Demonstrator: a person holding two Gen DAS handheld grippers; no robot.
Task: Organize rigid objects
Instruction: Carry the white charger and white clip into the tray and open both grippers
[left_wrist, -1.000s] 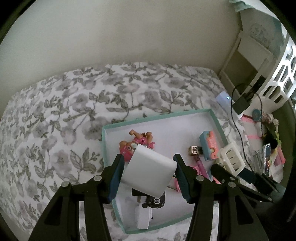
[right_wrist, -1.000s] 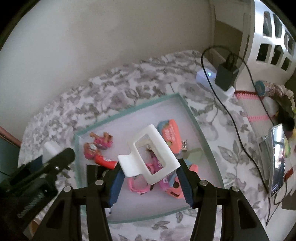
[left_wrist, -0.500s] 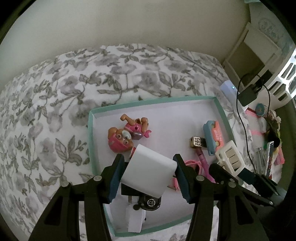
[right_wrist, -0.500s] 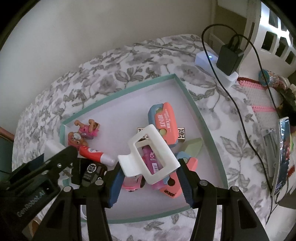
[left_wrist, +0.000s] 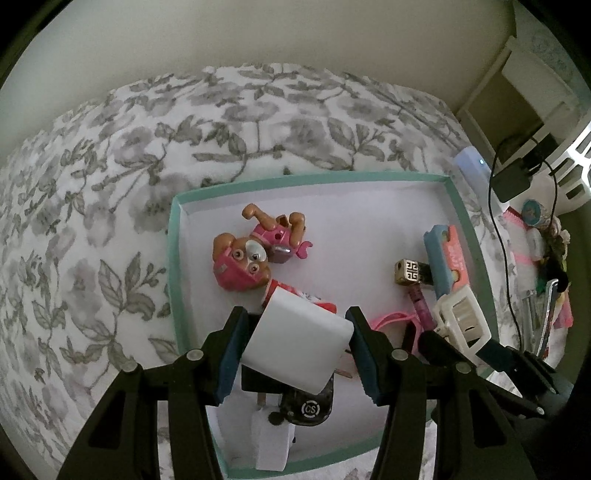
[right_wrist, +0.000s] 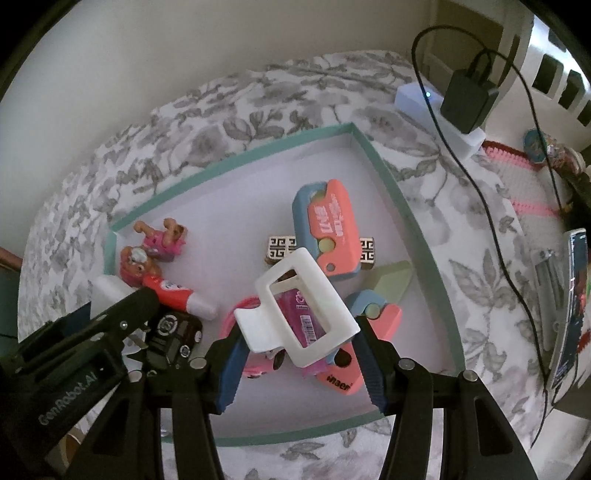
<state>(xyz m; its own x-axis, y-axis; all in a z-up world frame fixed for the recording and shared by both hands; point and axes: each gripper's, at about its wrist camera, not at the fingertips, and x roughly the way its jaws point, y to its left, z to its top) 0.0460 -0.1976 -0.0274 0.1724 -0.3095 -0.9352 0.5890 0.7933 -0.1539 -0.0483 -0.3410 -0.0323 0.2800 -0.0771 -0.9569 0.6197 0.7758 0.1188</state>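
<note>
both grippers have come down toward the tray (left_wrist: 173, 258) on the bed (left_wrist: 92, 229) over the last second; in both wrist views the tray and the toys in it now fill more of the picture, and less wall shows above. the left gripper (left_wrist: 295, 350) has its jaws pinching a plain white block (left_wrist: 299, 349), tilted, low over the tray's near left part, above a black plug (left_wrist: 306, 406) and just short of the toy pup (left_wrist: 255, 251). the right gripper (right_wrist: 299, 354) has its jaws pinching a white frame (right_wrist: 303, 314), held aslant over the pink tube (right_wrist: 301, 317) and the coral cases (right_wrist: 332, 225) near the tray's right side. neither grip has altered; only the height has.

as i judge it, this is the lowering stage of placing both white pieces into the tray with the rest. neither piece looks to be resting on anything yet. the floor under each is crowded, so a release here could drop the block onto the plug or the frame onto the tube. bare floor shows toward the tray's far side, between the pup and the cases.
</note>
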